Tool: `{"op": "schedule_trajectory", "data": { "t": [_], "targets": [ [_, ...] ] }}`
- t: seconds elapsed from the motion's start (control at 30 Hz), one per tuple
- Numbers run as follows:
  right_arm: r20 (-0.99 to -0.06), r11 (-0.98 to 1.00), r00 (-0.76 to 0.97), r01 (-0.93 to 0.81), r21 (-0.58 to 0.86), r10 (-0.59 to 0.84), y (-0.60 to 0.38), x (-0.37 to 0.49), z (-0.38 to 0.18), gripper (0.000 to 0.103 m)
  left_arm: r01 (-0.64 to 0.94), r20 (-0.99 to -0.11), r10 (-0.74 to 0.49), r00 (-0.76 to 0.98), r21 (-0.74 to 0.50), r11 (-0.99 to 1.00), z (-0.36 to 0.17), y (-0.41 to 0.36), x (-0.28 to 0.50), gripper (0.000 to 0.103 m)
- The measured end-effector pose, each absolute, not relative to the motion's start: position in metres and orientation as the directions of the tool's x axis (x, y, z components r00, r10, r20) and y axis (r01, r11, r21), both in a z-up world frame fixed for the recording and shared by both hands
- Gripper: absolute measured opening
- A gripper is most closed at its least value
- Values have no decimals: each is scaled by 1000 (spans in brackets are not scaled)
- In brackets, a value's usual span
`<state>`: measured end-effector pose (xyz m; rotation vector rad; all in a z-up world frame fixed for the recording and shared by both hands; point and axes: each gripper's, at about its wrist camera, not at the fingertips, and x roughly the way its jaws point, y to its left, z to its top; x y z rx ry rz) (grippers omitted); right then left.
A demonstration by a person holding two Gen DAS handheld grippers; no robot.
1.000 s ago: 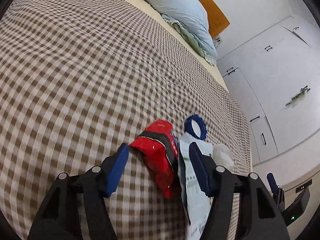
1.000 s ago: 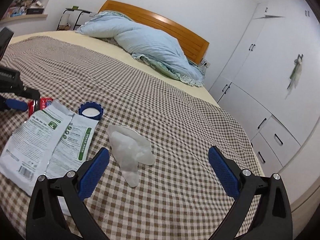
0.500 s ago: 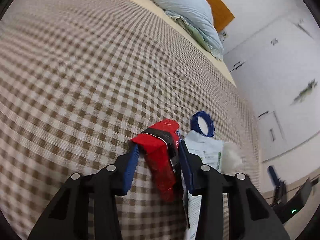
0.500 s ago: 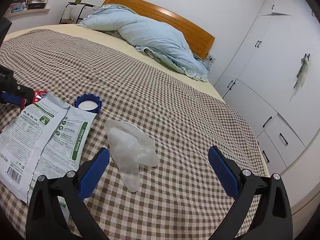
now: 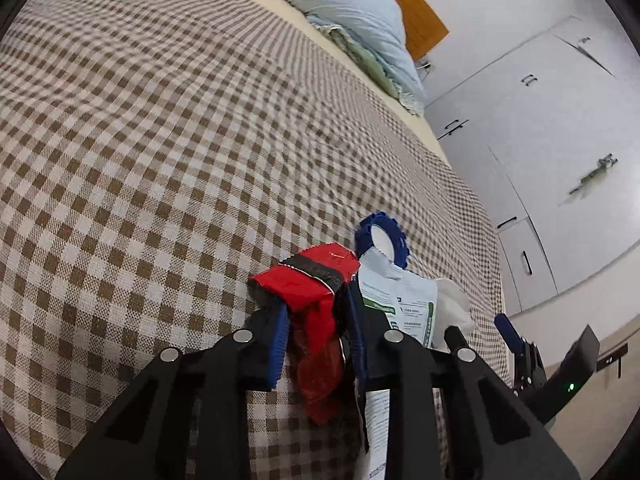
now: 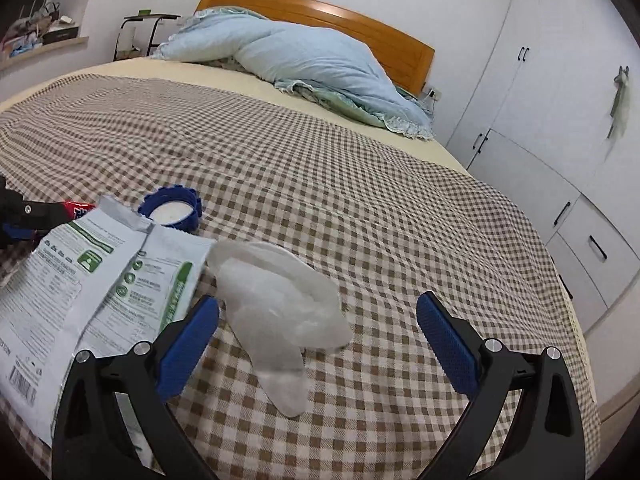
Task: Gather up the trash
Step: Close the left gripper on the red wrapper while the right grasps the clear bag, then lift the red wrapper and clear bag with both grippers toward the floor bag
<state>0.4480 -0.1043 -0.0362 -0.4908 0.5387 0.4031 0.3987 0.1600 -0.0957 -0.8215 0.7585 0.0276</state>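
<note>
The red wrapper [image 5: 316, 312] is found on the checked bed cover [image 5: 160, 140]; its long side runs away from the camera, along the fingers; it is pinched by the left tool [image 5: 318, 344], whose jaws have just been closing on it; beside it lie a white pouch [image 6: 100, 280], a blue lid [image 6: 172, 210] and a clear plastic piece [image 6: 280, 312]; the right tool [image 6: 320, 340] is spread wide around the clear piece, touching nothing.

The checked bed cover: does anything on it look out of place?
Yes. Litter lies on it: a torn white-and-green pouch, a blue ribbed lid upside down, crumpled clear plastic, and a red wrapper.
</note>
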Motion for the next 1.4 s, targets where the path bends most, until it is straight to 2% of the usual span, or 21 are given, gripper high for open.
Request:
{"op": "schedule_trajectory", "data": {
  "t": [0.13, 0.23, 0.27, 0.3, 0.33, 0.4, 0.53, 0.83, 1.23, 1.4],
  "targets": [
    [-598, 808, 769, -490, -326, 226, -99, 454, -41, 95, -294, -612, -218, 760, -623, 725, -88, 155, 386, 22],
    [-678, 785, 703, -538, -307, 217, -90, 468, -54, 94, -293, -599, -163, 784, -589, 753, -77, 153, 375, 22],
    [-688, 782, 693, -544, -304, 215, -89, 469, -55, 78, -290, -592, -152, 792, -583, 759, -74, 153, 373, 22],
    [-693, 779, 685, -553, -295, 224, -89, 469, -56, 56, -286, -587, -149, 796, -581, 762, -72, 154, 373, 22],
    [-690, 784, 690, -545, -297, 219, -89, 469, -56, 50, -283, -582, -146, 800, -580, 764, -70, 154, 372, 22],
    [-698, 792, 678, -548, -268, 233, -92, 471, -56, 30, -277, -579, -147, 802, -579, 767, -70, 155, 372, 22],
    [-636, 828, 720, -515, -222, 277, -107, 464, -43, 18, -277, -575, -151, 804, -587, 761, -69, 159, 375, 22],
    [-507, 844, 813, -465, -267, 287, -111, 439, -29, 13, -274, -553, -111, 825, -566, 778, -56, 161, 360, 22],
    [-473, 843, 842, -436, -314, 259, -109, 438, -29, 12, -274, -506, 4, 862, -460, 845, -20, 154, 325, 21],
    [-387, 843, 893, -382, -379, 231, -108, 419, -25, 12, -282, -506, 15, 862, -455, 845, -17, 156, 313, 21]
  ]
}}
